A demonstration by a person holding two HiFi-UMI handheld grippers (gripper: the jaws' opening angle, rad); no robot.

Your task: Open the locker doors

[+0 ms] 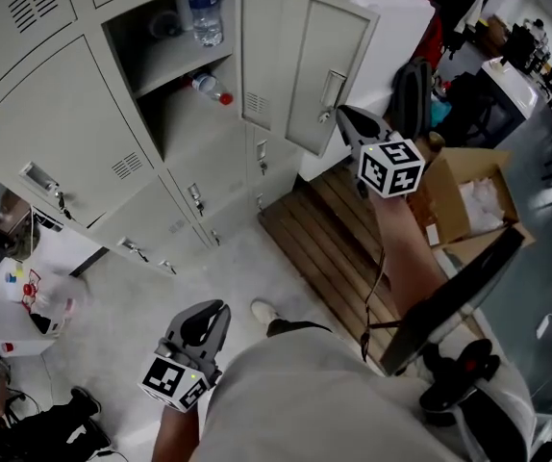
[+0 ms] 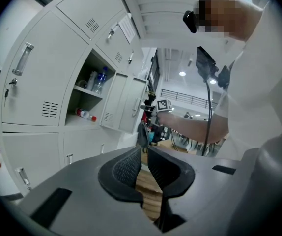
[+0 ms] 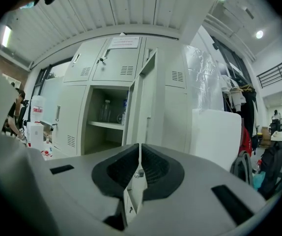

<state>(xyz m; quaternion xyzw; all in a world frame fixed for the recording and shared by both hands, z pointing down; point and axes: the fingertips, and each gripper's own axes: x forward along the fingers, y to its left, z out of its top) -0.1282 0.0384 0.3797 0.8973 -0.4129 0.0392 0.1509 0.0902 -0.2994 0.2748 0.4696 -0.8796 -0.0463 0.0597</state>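
The grey lockers (image 1: pixel 64 133) fill the upper left of the head view. One tall door (image 1: pixel 324 70) stands swung out from an open compartment that holds an upright bottle (image 1: pixel 205 15) and a lying bottle (image 1: pixel 209 87). My right gripper (image 1: pixel 341 115) is at the lower end of that door's handle (image 1: pixel 332 89) and is shut on it. In the right gripper view the door (image 3: pixel 148 102) is seen edge-on, straight ahead of the closed right gripper (image 3: pixel 139 154). My left gripper (image 1: pixel 216 308) hangs low near the floor, shut and holding nothing; the left gripper (image 2: pixel 144 154) faces the lockers (image 2: pixel 33 97).
A wooden pallet (image 1: pixel 334 248) lies on the floor below the open door. A cardboard box (image 1: pixel 468 195), a dark backpack (image 1: pixel 411 94) and an office chair (image 1: pixel 449 306) stand to the right. The other locker doors (image 1: pixel 189 200) are closed. A white bag (image 1: pixel 55 301) lies at the left.
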